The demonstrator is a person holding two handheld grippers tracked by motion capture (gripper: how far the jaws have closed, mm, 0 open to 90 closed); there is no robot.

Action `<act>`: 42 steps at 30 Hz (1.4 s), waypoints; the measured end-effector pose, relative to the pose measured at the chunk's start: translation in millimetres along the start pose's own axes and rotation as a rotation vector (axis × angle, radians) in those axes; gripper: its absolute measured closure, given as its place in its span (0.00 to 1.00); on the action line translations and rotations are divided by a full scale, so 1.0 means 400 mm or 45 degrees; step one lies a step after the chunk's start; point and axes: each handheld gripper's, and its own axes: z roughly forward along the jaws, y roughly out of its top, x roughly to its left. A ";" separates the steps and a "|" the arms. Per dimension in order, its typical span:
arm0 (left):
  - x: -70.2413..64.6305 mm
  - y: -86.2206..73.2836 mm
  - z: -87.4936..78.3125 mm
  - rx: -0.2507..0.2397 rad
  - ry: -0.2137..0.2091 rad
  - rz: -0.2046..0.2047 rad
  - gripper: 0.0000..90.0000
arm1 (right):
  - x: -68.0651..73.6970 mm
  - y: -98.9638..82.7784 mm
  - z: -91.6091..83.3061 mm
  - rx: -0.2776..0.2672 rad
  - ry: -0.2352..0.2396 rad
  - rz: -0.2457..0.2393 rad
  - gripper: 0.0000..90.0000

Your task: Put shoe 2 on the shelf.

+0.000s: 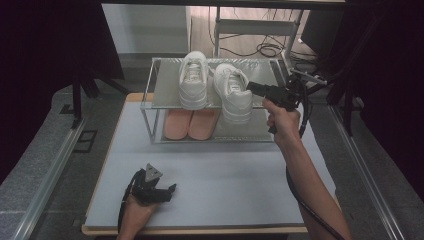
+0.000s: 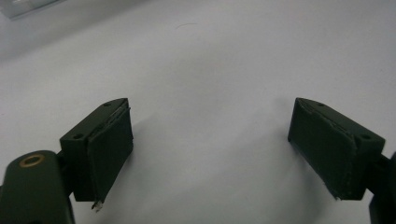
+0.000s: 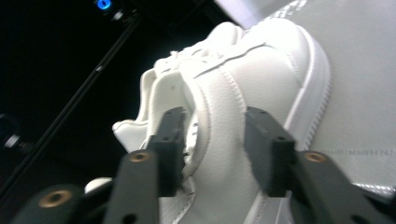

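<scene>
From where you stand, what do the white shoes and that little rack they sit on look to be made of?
White shoes: smooth leather or imitation leather, matte, with stitched seams showing in the right gripper view; which of the two I cannot tell. Rack: thin silvery metal frame; its top shelf looks like dull grey metal sheet, faintly textured, possibly fine mesh.

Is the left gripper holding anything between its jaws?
No: in the left gripper view the left gripper has its jaws spread wide, with nothing but the bare grey table surface between them.
</scene>
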 end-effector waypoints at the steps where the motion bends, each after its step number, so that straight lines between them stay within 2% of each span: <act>1: 0.000 0.000 0.000 0.000 0.000 0.000 0.16 | -0.002 0.000 -0.005 0.003 -0.003 -0.013 0.60; 4: 0.000 0.000 0.000 0.000 -0.001 0.000 0.16 | -0.005 0.000 -0.024 -0.016 -0.004 -0.045 0.58; 6: 0.000 0.000 0.000 0.000 -0.002 0.000 0.16 | -0.010 0.003 -0.040 -0.043 0.017 -0.046 0.57; 9: -0.001 0.000 0.000 -0.001 -0.001 0.002 0.16 | -0.016 0.003 -0.055 -0.060 0.015 -0.051 0.58; 12: 0.000 0.000 0.000 -0.003 -0.002 0.000 0.16 | -0.024 -0.006 -0.069 -0.050 0.018 -0.068 0.62; 15: 0.000 0.000 0.000 -0.003 -0.003 0.002 0.16 | -0.034 -0.023 -0.082 -0.029 0.040 -0.081 0.70; 19: 0.000 0.000 0.000 -0.004 -0.007 0.000 0.17 | -0.044 -0.049 -0.101 -0.028 0.095 -0.132 0.71; 22: 0.001 0.000 0.001 -0.003 -0.009 -0.002 0.17 | -0.039 -0.075 -0.114 -0.005 0.092 -0.191 0.70; 24: 0.000 0.000 0.000 -0.004 -0.008 -0.001 0.17 | -0.036 -0.092 -0.119 0.010 0.103 -0.214 0.76; 26: 0.001 0.000 0.000 -0.003 -0.009 -0.002 0.17 | -0.031 -0.116 -0.123 0.039 0.096 -0.251 0.84; 29: 0.000 0.000 0.000 -0.004 -0.006 0.000 0.17 | -0.029 -0.142 -0.123 0.069 0.107 -0.266 0.98; 30: 0.000 0.000 0.000 -0.004 -0.007 0.000 0.17 | -0.028 -0.150 -0.121 0.077 0.114 -0.265 1.00; 36: 0.001 0.000 0.000 0.000 -0.009 -0.001 0.17 | -0.027 -0.172 -0.109 0.106 0.119 -0.290 1.00; 42: 0.000 0.000 0.000 -0.002 -0.007 0.000 0.17 | -0.027 -0.185 -0.091 0.123 0.061 -0.319 1.00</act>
